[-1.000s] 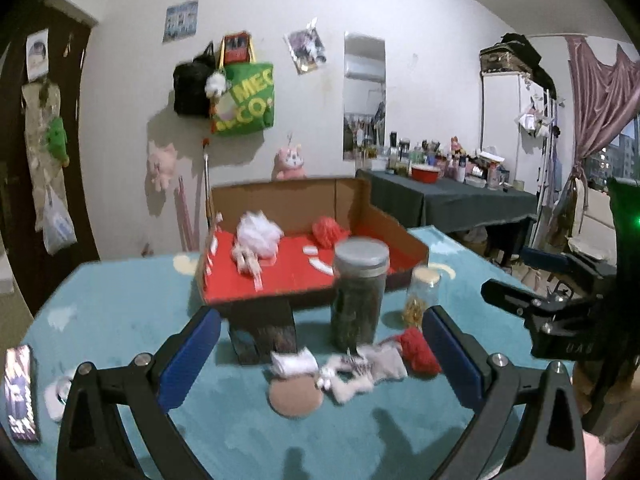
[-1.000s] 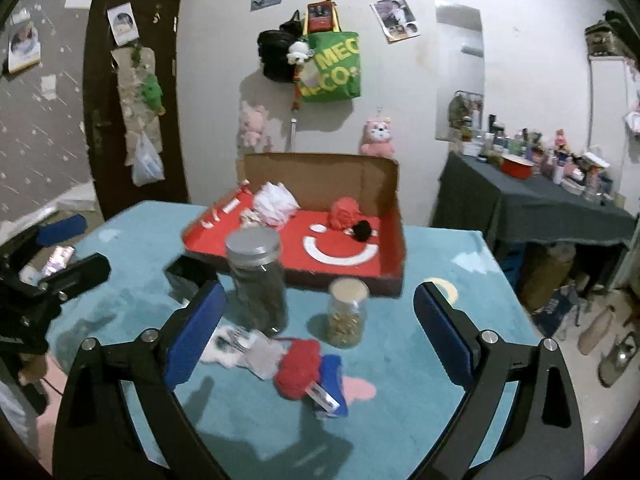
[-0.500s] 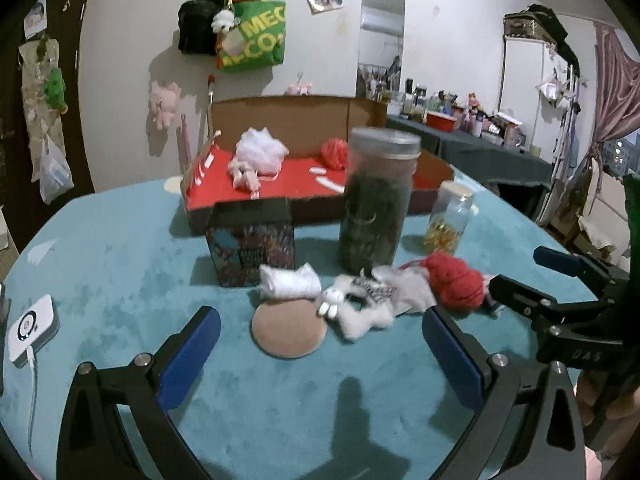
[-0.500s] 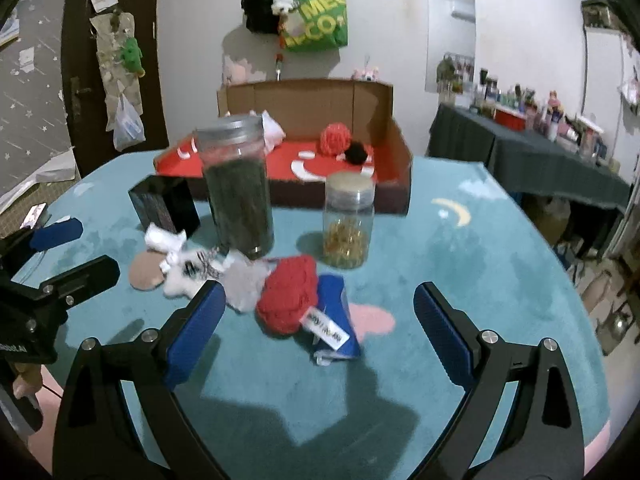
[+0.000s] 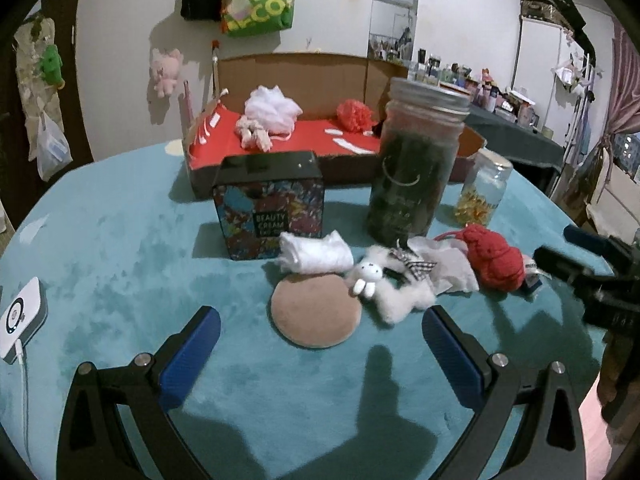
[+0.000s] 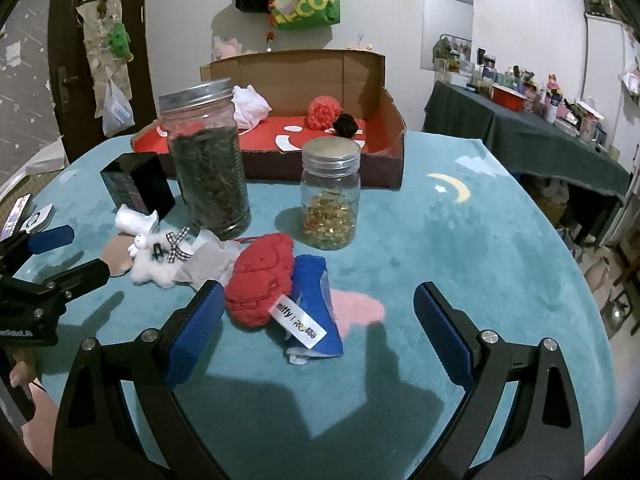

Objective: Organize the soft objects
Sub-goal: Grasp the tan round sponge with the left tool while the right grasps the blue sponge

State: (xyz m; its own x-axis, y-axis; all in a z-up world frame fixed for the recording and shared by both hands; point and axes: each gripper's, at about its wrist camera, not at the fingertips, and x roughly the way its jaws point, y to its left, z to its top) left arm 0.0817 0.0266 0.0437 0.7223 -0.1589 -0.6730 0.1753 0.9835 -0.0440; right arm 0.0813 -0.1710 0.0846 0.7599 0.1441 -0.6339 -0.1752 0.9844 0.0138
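- Both tools were at the approach step. The left hand-held gripper hung spread wide and empty, low over the teal counter, with the tan round pad just ahead between its fingers.
- The right hand-held gripper was likewise spread and holding nothing; its left fingertip sat just beside the red knitted toy, which lay against a blue cloth piece.
- More soft things lay in 1 cluster near the jars: a white rolled cloth and a white bunny plush.
- The cardboard box behind already held 3 or 4 soft items.
- The next move probably called for closing on 1 item without nudging the tall jar.
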